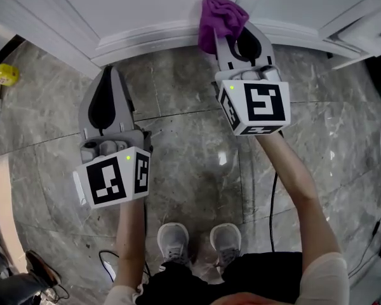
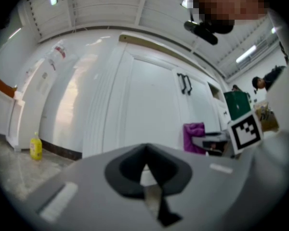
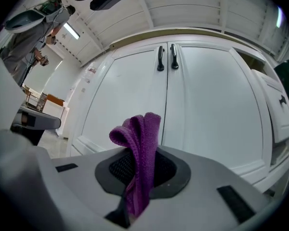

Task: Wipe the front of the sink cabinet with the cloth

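Note:
A purple cloth [image 1: 221,19] [image 3: 139,153] is pinched in my right gripper [image 1: 232,35] [image 3: 135,196], which is shut on it. The cloth bunches up past the jaw tips, close against the base moulding of the white sink cabinet [image 1: 178,5]. The cabinet's two doors [image 3: 183,100] with paired black handles [image 3: 166,57] fill the right gripper view. My left gripper [image 1: 106,84] [image 2: 149,182] hovers over the floor to the left, short of the cabinet, its jaws shut with nothing between them. From the left gripper view the cloth [image 2: 194,137] and the right gripper's marker cube [image 2: 245,131] show at the right.
Grey marble floor [image 1: 190,145] lies below. A yellow bottle [image 1: 5,74] [image 2: 36,147] stands on the floor at the far left by the wall. The person's shoes [image 1: 200,243] are near the bottom, with a black cable [image 1: 273,196] running alongside. Drawers [image 1: 362,33] sit right of the cabinet.

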`<state>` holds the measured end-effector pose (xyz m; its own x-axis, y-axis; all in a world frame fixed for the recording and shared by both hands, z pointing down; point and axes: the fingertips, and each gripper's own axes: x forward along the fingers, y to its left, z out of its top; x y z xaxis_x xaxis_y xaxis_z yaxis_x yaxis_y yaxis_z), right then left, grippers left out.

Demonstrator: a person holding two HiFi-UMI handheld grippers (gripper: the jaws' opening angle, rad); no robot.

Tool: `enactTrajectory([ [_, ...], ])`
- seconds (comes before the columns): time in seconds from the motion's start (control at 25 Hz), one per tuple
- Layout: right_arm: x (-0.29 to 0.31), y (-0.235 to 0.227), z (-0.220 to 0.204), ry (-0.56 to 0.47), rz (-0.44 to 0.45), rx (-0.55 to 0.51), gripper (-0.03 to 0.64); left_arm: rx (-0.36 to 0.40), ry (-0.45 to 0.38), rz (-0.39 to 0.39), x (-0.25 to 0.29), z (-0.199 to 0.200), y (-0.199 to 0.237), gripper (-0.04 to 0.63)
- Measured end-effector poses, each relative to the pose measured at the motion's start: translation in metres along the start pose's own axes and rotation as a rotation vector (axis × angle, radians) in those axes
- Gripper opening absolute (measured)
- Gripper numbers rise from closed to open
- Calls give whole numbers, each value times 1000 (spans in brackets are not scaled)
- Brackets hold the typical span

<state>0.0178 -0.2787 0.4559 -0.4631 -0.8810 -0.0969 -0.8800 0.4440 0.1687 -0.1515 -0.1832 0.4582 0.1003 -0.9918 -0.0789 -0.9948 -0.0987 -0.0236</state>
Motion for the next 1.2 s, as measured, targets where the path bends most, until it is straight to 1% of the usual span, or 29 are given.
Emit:
enactTrajectory([
  [0.24, -3, -12, -1, -12, -18, 14, 54, 27, 14, -17, 4, -1, -14, 6],
  [0.44, -5, -5, 2, -20, -17, 18, 54, 13, 16, -4, 6, -2, -11, 5],
  [0.6, -8, 0, 8, -47, -20, 24, 54, 30, 11, -14, 8, -4, -15, 6],
  [0.72, -10, 10, 10, -72, -1, 13, 54, 36, -10, 18, 9, -4, -12, 6],
  [0.8, -9, 17, 12, -94, -7, -8, 54, 29, -36, 47, 12, 1, -8, 6],
  [0.88, -6, 20, 15, -106, -34, -10, 54, 46, -60, 61, 19, 11, -6, 5],
  [0.96, -2, 20, 22, -99, -60, 21, 52, 66, -74, 65, 28, 26, -6, 6],
  [1.0, 0, 19, 30, -87, -61, 43, 52, 61, -73, 72, 30, 36, -5, 6],
  [1.12, -6, 18, 75, -24, -40, 78, 52, 23, -28, 77, 22, 81, -13, 5],
  [1.2, -20, 18, 120, 23, -36, 64, 52, 13, -6, 51, 14, 134, -24, 6],
])
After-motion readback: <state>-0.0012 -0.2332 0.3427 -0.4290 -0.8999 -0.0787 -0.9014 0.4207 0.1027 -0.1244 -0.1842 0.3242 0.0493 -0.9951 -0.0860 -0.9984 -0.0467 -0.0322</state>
